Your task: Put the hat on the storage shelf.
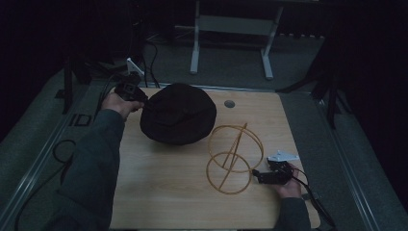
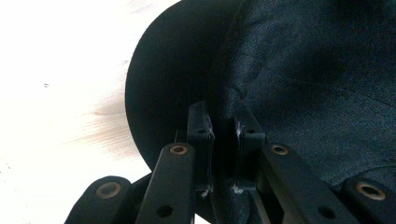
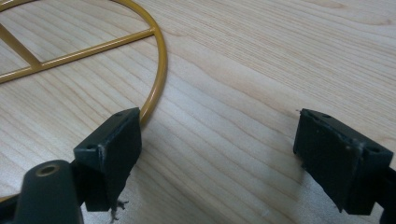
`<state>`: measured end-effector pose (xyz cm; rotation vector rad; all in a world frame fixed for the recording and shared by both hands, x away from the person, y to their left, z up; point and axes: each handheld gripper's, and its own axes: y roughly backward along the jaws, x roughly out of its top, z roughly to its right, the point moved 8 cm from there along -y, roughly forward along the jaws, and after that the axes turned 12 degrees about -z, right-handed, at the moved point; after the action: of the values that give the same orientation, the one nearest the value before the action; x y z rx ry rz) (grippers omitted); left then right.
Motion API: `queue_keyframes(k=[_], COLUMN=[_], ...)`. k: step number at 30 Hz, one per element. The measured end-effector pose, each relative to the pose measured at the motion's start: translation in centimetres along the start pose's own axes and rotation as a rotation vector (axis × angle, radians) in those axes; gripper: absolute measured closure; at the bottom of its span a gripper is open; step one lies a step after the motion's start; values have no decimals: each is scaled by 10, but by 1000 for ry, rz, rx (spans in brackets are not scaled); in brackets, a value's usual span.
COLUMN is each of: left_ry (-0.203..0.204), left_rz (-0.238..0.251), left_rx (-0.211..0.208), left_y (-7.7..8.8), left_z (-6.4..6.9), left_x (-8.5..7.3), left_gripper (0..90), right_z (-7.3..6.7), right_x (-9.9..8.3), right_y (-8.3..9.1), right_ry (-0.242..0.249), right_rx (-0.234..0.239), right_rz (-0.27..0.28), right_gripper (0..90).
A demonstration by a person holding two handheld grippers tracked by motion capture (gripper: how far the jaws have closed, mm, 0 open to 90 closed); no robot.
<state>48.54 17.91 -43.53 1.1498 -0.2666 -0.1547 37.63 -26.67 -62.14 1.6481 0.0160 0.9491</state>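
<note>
A black cloth hat [image 1: 178, 114] lies on the wooden table [image 1: 159, 183], left of centre towards the back. My left gripper [image 1: 139, 102] is at its left edge, shut on a fold of the hat [image 2: 289, 70] where crown meets brim; the jaws pinch dark fabric in the left gripper view, my left gripper [image 2: 223, 140]. A yellow wire stand [image 1: 234, 156] made of two rings and crossing rods sits right of centre. My right gripper [image 1: 255, 176] rests by its lower ring, open. In the right gripper view the ring [image 3: 156, 60] runs past my right gripper's [image 3: 219, 149] left pad [image 3: 112, 149].
A round grommet [image 1: 229, 103] is set in the table near the back edge. Table legs [image 1: 195, 43] of another desk stand on the floor beyond. Cables trail off the table's left and right sides.
</note>
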Motion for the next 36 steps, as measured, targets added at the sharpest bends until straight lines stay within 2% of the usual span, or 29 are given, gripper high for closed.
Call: queue_keyframes(k=[4,7,10,12,17,26,36], left_ry=[-3,-23,-26,-46,-60,-84,-126], left_rz=[10,12,14,16,13,16,22], left_rx=[-12,-14,-20,-35,-46,-47,-41], left_y=[8,15,16,22,26,32,39], left_z=[1,6,8,14,20,31,49], left_x=[0,0,1,1,2,5,11], left_gripper=[805,805,805,805,805,806,805], right_z=[0,0,0,0,0,1,1], right_x=[0,0,0,0,0,1,1], right_y=[0,0,0,0,0,0,-1], right_ry=[0,1,1,1,1,-1,-2], right_rx=[0,0,0,-1,-1,-3,-3], right_rz=[0,0,0,-1,-1,-1,-1], right_gripper=[153,153,153,153,153,153,153])
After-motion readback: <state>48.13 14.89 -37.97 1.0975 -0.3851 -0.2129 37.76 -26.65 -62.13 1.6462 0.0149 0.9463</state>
